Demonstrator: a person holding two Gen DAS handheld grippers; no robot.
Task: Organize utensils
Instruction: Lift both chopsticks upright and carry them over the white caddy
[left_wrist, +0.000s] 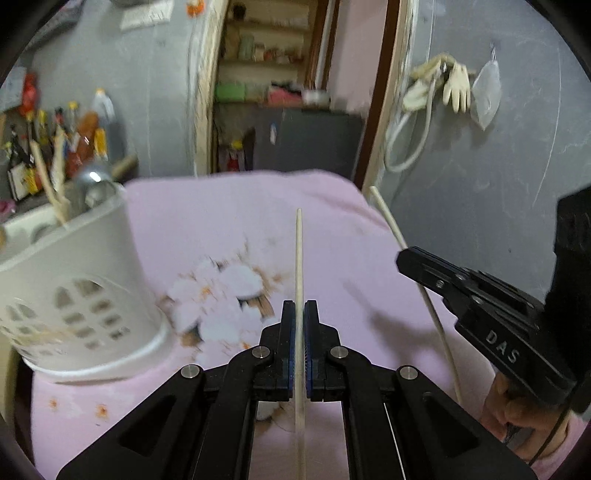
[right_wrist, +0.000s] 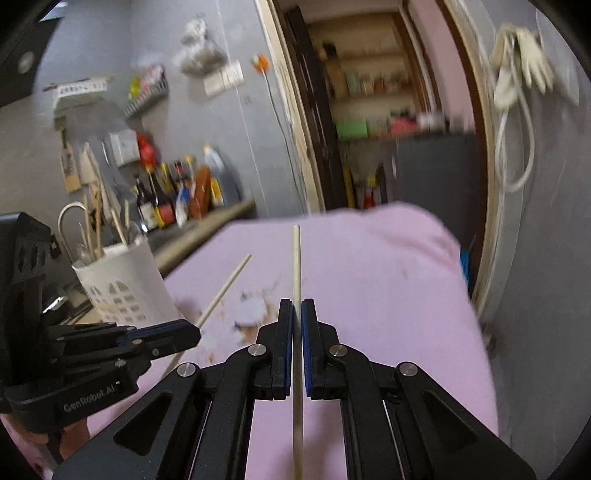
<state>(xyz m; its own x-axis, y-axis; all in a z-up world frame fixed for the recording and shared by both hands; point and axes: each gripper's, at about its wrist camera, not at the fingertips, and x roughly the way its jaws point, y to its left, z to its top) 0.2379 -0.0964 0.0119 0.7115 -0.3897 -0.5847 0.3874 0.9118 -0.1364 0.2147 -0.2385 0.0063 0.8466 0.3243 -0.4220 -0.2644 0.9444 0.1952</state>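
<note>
Left gripper (left_wrist: 299, 314) pinched a pale wooden chopstick (left_wrist: 299, 258) at frame centre | right gripper (right_wrist: 297, 312) clamped a second pale wooden chopstick (right_wrist: 296, 266) likewise | white perforated plastic utensil holder (left_wrist: 74, 280) stood at left on the pink floral tablecloth (left_wrist: 332, 229), holding utensils.

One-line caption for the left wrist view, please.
Left tongs shut on a chopstick above the pink cloth, white utensil basket at left.
</note>
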